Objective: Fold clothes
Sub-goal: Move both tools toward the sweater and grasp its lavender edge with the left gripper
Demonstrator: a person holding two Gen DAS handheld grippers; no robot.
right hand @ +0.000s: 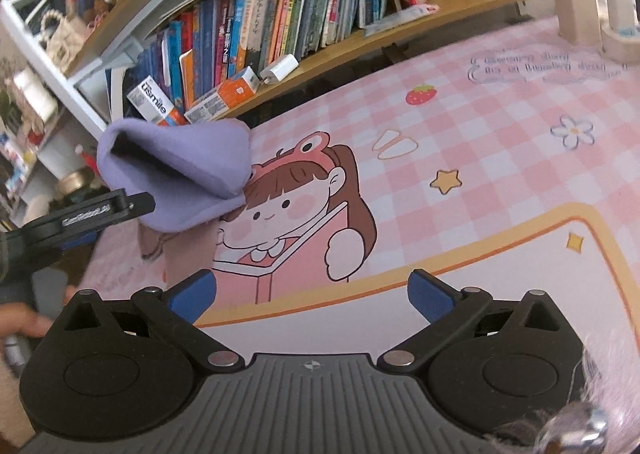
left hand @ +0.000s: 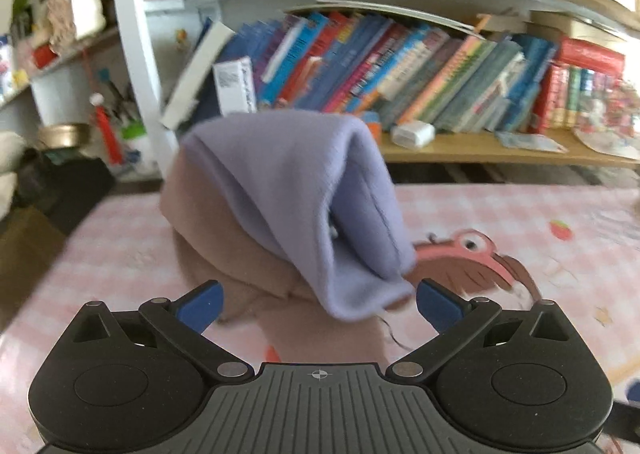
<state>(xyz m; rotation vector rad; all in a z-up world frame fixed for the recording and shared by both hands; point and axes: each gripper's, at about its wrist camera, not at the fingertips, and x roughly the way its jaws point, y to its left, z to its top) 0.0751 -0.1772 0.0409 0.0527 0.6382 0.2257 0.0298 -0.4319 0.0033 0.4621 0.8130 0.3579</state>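
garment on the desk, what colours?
Lilac outside, dusty pink-brown layer beneath. The garment shows both best in the left wrist view.

Left wrist view: low over desk with pink checked cartoon mat [left hand: 500, 213], looks forward between own spread blue claw fingers [left hand: 202, 304], level toward wooden shelf of colourful books [left hand: 400, 69]; lilac and dusty-pink fabric bundle [left hand: 304, 213] very near, fills centre, blurred.

Right wrist view: higher, tilted, looks down and across same mat [right hand: 500, 157] toward same bookshelf [right hand: 280, 25]; bundle [right hand: 180, 169] farther, at left.

Shared: fabric bundle, mat's cartoon girl print [right hand: 288, 209], book row, white charger block [right hand: 282, 67] on shelf.
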